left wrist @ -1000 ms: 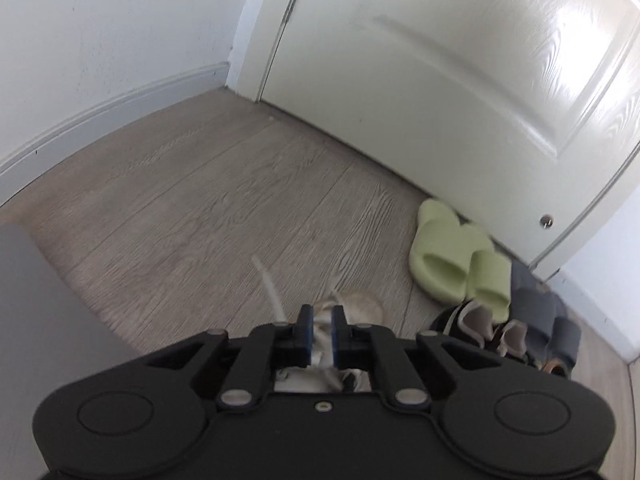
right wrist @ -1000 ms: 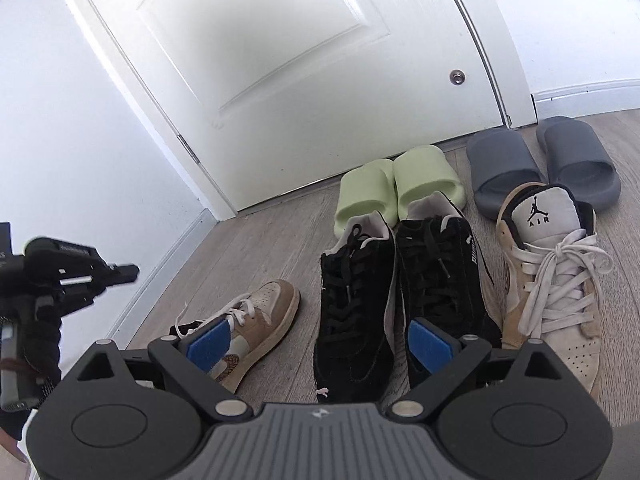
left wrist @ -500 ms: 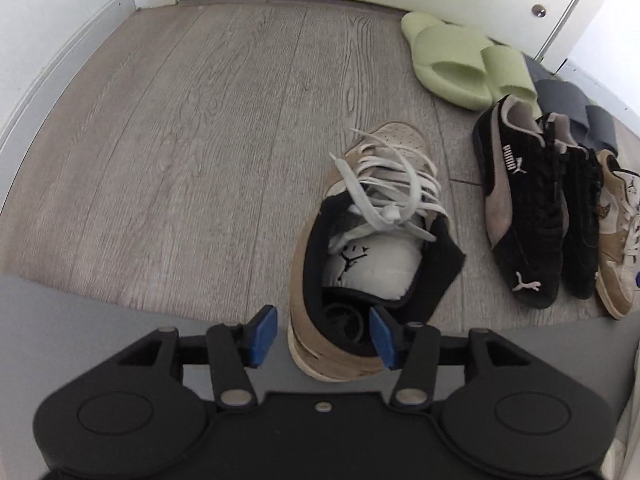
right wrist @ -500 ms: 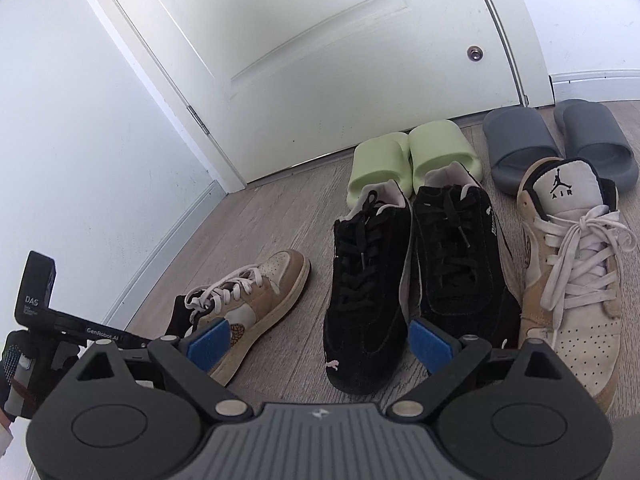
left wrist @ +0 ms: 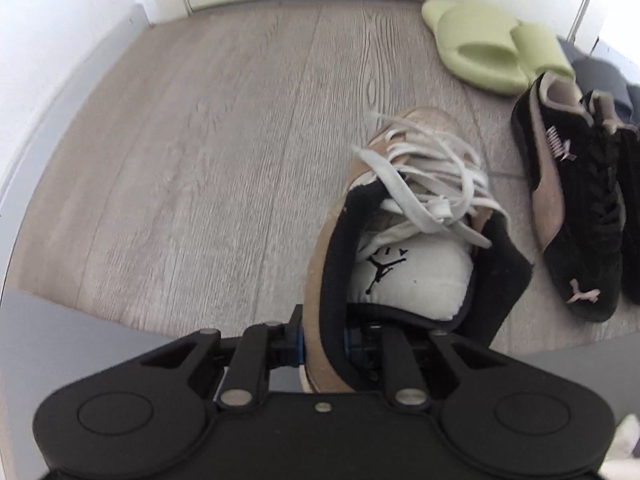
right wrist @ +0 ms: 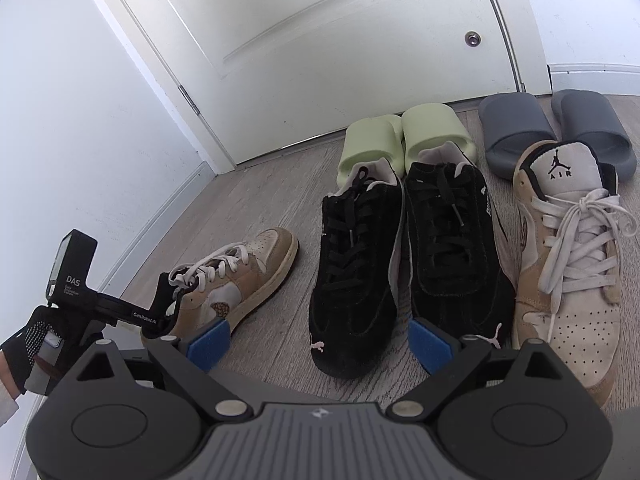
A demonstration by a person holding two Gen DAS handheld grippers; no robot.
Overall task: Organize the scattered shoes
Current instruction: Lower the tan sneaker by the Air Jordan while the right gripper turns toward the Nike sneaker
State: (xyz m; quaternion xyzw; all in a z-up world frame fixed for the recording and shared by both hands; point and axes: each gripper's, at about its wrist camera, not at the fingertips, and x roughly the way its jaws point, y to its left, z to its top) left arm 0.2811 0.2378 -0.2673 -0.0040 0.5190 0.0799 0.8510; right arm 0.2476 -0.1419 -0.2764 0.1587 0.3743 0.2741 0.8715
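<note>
one tan sneaker [left wrist: 404, 240] sits clamped by its collar wall in your left gripper [left wrist: 322, 346], right gripper [right wrist: 318, 340] wide and empty; lift it level toward its mate [right wrist: 568, 248] beyond the black pair [right wrist: 404, 240].

Home entryway, white door [right wrist: 320, 40], wood-look floor [left wrist: 200, 160], shoes w/ slides [right wrist: 404, 140]

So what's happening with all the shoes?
A person is tidying shoes by the door with two hand-held grippers. The left gripper has clamped the heel collar of a stray tan sneaker, which lies apart from the rest. Its twin sits lined up beside the black sneakers, behind green slides and grey slides. The right gripper hangs open, holding nothing.
</note>
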